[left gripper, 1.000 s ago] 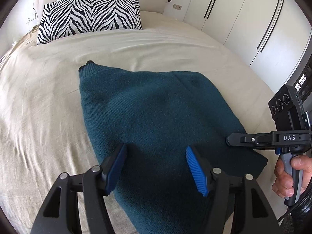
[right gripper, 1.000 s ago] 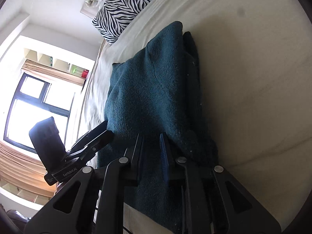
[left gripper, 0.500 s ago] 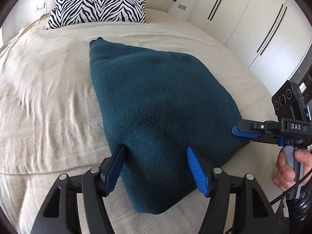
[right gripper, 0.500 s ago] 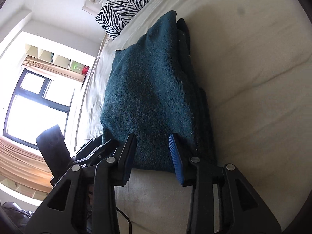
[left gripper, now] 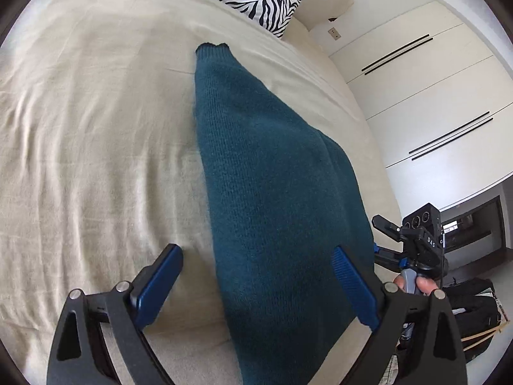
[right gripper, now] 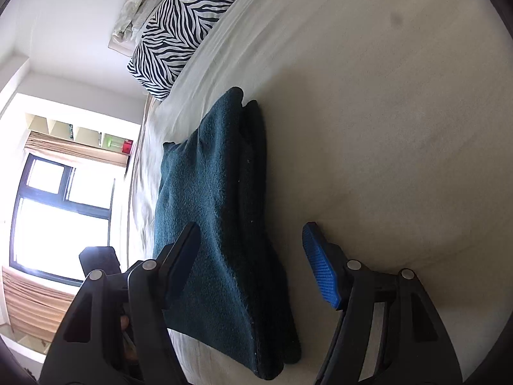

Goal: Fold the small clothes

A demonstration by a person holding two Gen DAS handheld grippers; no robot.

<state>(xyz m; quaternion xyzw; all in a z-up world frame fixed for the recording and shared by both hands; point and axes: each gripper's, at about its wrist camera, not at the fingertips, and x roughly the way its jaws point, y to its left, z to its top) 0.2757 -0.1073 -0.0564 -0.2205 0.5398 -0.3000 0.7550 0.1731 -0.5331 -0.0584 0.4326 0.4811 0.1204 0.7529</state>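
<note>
Teal knit sweater lies folded in layers on the beige bed sheet, its narrow end pointing toward the zebra-print pillow at the head of the bed. Left tool hovers over the near end, jaws just opened wide, blue pads clear of the fabric. Right tool straddles the stacked edge, its jaws just opened too, nothing gripped. A hand holds the right tool's grip beside white wardrobe doors.
</note>
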